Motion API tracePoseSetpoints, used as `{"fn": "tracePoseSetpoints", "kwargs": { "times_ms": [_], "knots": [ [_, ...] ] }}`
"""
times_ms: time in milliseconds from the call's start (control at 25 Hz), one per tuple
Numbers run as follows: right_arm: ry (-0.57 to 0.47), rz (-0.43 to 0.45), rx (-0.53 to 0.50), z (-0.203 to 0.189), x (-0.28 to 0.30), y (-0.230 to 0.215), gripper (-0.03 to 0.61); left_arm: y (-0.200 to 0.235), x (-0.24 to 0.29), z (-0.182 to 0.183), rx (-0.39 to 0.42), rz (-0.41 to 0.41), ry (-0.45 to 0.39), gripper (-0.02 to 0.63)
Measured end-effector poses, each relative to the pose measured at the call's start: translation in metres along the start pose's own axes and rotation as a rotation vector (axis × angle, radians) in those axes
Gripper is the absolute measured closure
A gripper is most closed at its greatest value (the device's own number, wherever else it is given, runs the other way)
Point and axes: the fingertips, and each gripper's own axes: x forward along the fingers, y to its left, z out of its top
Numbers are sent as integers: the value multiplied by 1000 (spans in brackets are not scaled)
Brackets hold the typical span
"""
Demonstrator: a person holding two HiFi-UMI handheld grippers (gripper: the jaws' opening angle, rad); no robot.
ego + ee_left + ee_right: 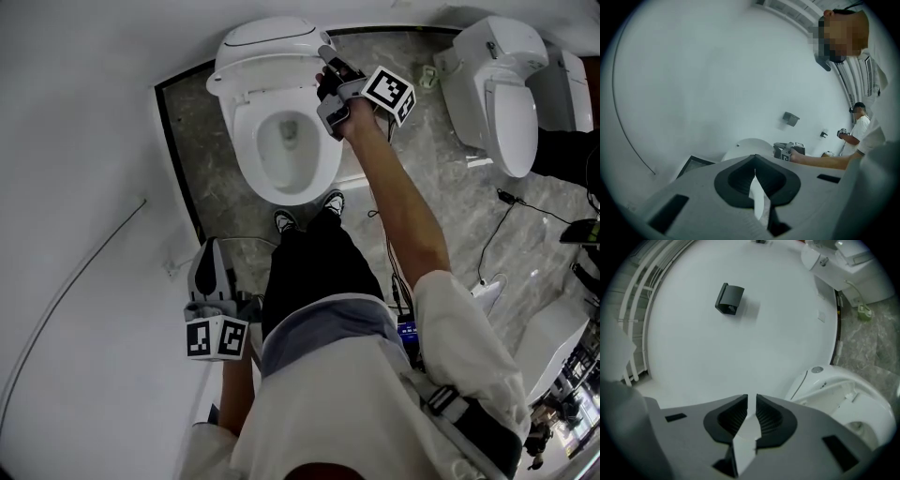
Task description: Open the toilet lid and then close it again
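The white toilet (286,141) stands against the wall with its lid (272,37) raised and the bowl uncovered. My right gripper (328,58) reaches to the lid's right edge, level with its top. In the right gripper view the jaws (752,399) stand a narrow gap apart with only wall between them, and the lid (825,380) lies off to the right. My left gripper (208,248) hangs low at the left, away from the toilet, near the wall. Its jaws (755,171) meet at the tips with nothing held. The left gripper view shows the lid (747,147) and the right gripper (780,151) beyond.
A second toilet (502,94) stands at the right on the marble floor, with cables (506,202) beside it. A grey box (730,298) is fixed to the wall. My shoes (309,211) are just before the bowl. Another person (858,126) stands far off.
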Motion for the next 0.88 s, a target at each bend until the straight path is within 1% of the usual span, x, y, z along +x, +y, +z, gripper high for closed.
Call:
{"fn": "tracePoseSetpoints", "kwargs": {
  "times_ms": [80, 160, 360, 480, 720, 880],
  "knots": [
    [36, -20, -84, 3, 4, 1, 526, -2, 1, 1, 0, 4, 3, 606],
    [82, -33, -198, 1, 8, 5, 526, -3, 3, 0, 0, 7, 6, 606],
    [199, -21, -458, -12, 13, 17, 525, -4, 6, -4, -2, 10, 9, 606],
    [274, -34, -647, -18, 15, 20, 512, -5, 8, -2, 0, 11, 9, 606],
    [414, -80, -1022, -23, 18, 19, 508, -9, 11, 0, 0, 17, 10, 606],
    [497, -99, -1200, -25, 19, 16, 508, -7, 9, -1, -3, 25, 5, 606]
  ]
}}
